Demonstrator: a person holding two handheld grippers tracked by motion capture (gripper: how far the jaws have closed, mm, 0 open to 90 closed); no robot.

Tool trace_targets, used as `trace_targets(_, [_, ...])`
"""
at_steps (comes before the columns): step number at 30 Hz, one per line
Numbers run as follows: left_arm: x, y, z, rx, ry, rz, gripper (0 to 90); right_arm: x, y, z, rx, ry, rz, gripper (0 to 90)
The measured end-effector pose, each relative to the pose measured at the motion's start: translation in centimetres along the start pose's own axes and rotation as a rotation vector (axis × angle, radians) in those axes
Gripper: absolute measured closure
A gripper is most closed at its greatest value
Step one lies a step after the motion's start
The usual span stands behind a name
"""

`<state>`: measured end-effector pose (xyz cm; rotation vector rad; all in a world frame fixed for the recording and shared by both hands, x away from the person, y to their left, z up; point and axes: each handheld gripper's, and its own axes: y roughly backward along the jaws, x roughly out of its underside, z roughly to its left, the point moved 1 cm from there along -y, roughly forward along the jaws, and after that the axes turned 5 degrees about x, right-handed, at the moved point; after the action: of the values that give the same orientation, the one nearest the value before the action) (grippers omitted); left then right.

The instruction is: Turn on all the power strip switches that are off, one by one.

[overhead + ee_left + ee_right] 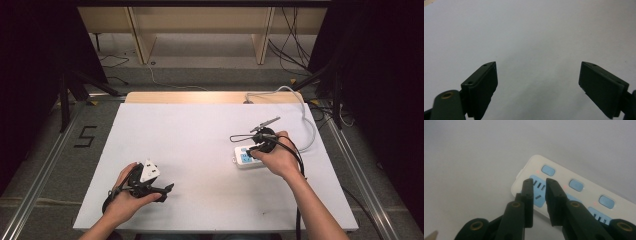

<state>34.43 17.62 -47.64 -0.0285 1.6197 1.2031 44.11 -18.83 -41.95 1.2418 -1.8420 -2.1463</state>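
1. Nearest the table's front edge, at its left, the left gripper [159,192] rests in the person's hand with its jaws spread wide and nothing between them — the left gripper view looks along them at bare white table [531,30].
2. Farther in and to the right, the right gripper [539,185] hangs just over the end socket of the white power strip [584,197]; its jaws stand a narrow gap apart, released, with nothing gripped.
3. The power strip lies flat on the right half of the table, under the right hand [276,156] in the high view, and its grey cable [306,117] runs off past the far edge.
4. The step in hand looks like work at the strip's switches or sockets. To do it well, the person should come straight down over the chosen pale blue switch [548,170] and press with one jaw tip, so the light strip does not slide or tip.
5. No brand or label can be read on the strip; small red lamps glow beside the switches.
6. Beyond the table, on the floor at the left, a black mark [85,136] reads as a "5".
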Motion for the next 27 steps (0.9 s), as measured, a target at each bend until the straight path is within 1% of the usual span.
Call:
trace_targets(4, [0.0,0.0,0.0,0.000,0.000,0.001,15.5,0.6,0.3,-0.1,-0.002,-0.008,-0.017,71.0])
trace_targets(11, [0.0,0.0,0.1,-0.001,0.003,0.002,15.5,2.2,1.2,-0.4,-0.023,-0.019,-0.068,65.8])
trace_targets(17, [0.1,-0.1,0.1,0.002,0.002,0.008,15.6,3.7,1.7,-0.7,-0.027,-0.026,-0.108,60.0])
trace_targets(22, [0.1,-0.1,0.2,0.000,0.012,0.006,15.6,5.0,1.9,-0.7,-0.045,-0.016,-0.148,54.6])
trace_targets(23, [0.1,-0.1,0.2,-0.001,0.014,0.005,15.6,5.3,1.9,-0.8,-0.046,-0.005,-0.157,53.2])
trace_targets(27, [0.1,-0.1,0.3,-0.002,0.015,0.008,15.5,6.5,2.1,-0.9,-0.050,0.002,-0.186,50.0])
